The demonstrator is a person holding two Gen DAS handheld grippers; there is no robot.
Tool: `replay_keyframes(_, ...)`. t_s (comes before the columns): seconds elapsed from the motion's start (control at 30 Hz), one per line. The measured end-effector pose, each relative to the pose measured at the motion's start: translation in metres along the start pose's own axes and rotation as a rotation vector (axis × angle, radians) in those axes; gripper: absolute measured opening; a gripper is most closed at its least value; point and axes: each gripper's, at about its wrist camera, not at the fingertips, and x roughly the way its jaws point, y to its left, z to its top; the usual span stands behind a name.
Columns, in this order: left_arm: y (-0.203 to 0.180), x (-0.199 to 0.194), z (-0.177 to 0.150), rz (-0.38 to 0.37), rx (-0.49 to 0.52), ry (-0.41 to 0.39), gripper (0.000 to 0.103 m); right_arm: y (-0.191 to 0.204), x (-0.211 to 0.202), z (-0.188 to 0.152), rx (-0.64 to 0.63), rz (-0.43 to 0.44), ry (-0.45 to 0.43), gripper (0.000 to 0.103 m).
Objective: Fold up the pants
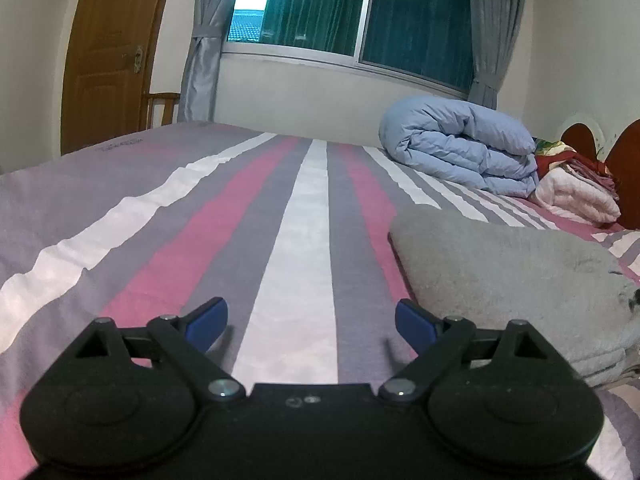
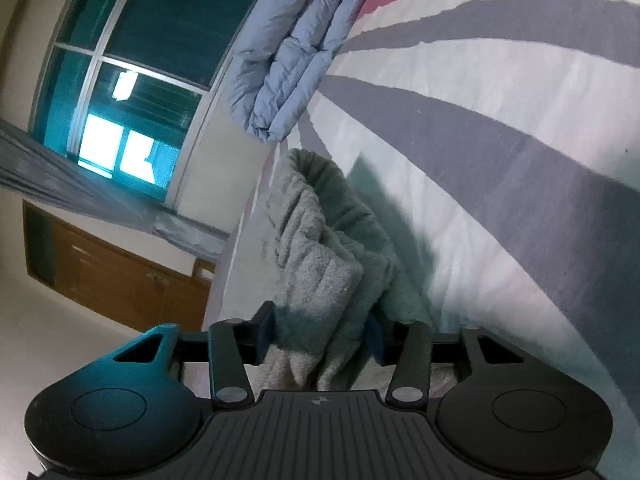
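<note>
The grey fleece pants [image 1: 516,280] lie folded in a thick stack on the striped bed, to the right of my left gripper [image 1: 311,326]. That gripper is open and empty, low over the sheet, its blue pads [image 1: 208,322] wide apart. In the right wrist view, which is rolled sideways, my right gripper [image 2: 320,338] is shut on a bunched fold of the grey pants [image 2: 320,248], which hang from it above the sheet. The pads are mostly hidden by cloth.
The bed sheet [image 1: 256,216] has pink, grey and white stripes. A rolled blue duvet [image 1: 460,144] and folded pink and red bedding [image 1: 576,192] lie near the headboard at the far right. A window with grey curtains [image 1: 352,12] and a wooden door [image 1: 108,52] stand behind.
</note>
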Motion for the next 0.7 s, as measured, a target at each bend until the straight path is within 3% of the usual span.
replay_keyframes(0.07,-0.002,-0.003,0.000,-0.003,0.017,-0.010,0.084,0.004,-0.003,0.003,-0.010,0.007,-0.040,0.073)
replay_keyframes(0.3,-0.021,-0.035,-0.009,-0.054,0.189,-0.030,0.083,0.004,-0.003,-0.001,0.032,0.030,-0.012,0.074)
replay_keyframes(0.47,-0.028,-0.042,-0.018,-0.073,0.226,0.021,0.063,0.008,-0.011,-0.009,0.023,0.032,-0.015,0.074)
replay_keyframes(0.7,-0.048,-0.055,-0.024,-0.099,0.243,0.010,0.070,0.014,-0.032,-0.023,-0.032,0.013,-0.001,0.074)
